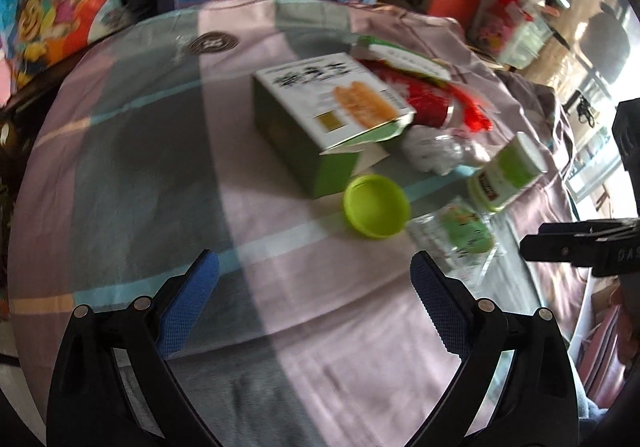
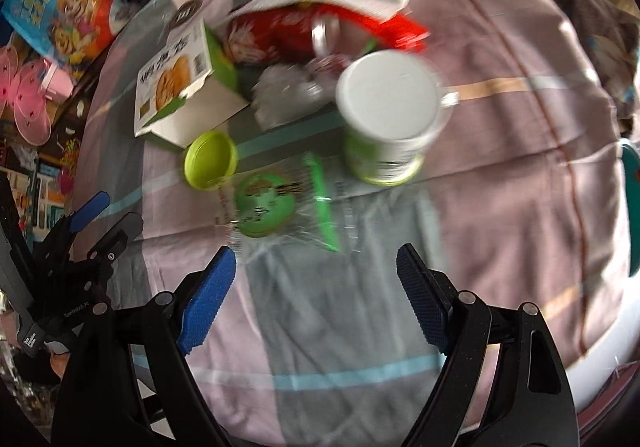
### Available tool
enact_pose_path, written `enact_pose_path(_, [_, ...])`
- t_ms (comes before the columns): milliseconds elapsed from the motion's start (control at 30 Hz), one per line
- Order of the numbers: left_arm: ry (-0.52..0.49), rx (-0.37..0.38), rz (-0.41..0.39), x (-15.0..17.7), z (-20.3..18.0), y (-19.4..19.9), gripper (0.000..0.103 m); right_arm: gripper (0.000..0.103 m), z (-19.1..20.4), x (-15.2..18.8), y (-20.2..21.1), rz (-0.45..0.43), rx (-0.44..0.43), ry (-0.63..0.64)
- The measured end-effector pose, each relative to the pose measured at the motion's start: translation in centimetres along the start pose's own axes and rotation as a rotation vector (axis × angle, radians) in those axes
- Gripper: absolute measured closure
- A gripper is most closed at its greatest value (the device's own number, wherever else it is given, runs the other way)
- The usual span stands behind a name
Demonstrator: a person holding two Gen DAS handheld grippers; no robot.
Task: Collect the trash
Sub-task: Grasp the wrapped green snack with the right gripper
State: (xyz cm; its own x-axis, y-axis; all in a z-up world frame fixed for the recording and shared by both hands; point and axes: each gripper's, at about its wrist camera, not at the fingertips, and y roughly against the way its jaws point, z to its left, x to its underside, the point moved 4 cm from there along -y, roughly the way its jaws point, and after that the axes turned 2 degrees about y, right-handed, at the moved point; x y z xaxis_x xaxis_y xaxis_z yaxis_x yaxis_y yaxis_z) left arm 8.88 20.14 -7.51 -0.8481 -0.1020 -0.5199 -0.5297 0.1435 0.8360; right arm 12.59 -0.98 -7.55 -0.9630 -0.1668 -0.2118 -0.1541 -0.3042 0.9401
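Trash: green lid (image 2: 211, 160) between box (image 2: 176, 83) and wrapper (image 2: 276, 207).

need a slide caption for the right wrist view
Open right gripper above a clear wrapper, lime lid, white-capped jar and snack box on a striped cloth.

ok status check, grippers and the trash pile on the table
Left gripper open, empty. Right gripper open, empty, above clear wrapper. Trash untouched: green box, lime lid, green canister, red wrapper. Nothing blocking.
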Motion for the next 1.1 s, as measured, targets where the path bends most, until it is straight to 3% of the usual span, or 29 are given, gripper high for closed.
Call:
enact_pose_path(333, [0.044, 0.007, 0.035, 0.2, 2.2, -1.7, 0.007, 0.022, 1.0, -1.2, -4.3, 0.021, 0.026, -0.02])
enact_pose_path(600, [0.035, 0.002, 0.051, 0.0, 2.1, -2.4, 0.007, 0.02, 1.6, -1.9, -5.3, -0.026, 0.033, -0.002])
enact_pose_path(733, [0.03, -0.001, 0.053, -0.1, 1.8, -2.6, 0.007, 0.032, 2.1, -1.4, -5.1, -0.053, 0.019, 0.034])
enact_pose_path(767, [0.029, -0.002, 0.054, -0.1, 1.8, -2.6, 0.007, 0.039, 2.3, -1.2, -4.9, -0.059, 0.014, 0.044])
enact_pose_path(800, [0.028, -0.005, 0.054, -0.2, 1.7, -2.7, 0.007, 0.053, 2.5, -1.2, -4.5, -0.069, 0.0, 0.049])
enact_pose_path(900, [0.031, -0.01, 0.048, -0.5, 1.5, -2.8, 0.007, 0.059, 3.0, -1.3, -3.5, -0.075, -0.012, 0.071])
enact_pose_path(1100, [0.044, -0.012, 0.018, -2.1, 0.5, -2.8, 0.007, 0.062, 2.8, -2.0, -0.8, -0.108, -0.031, 0.082])
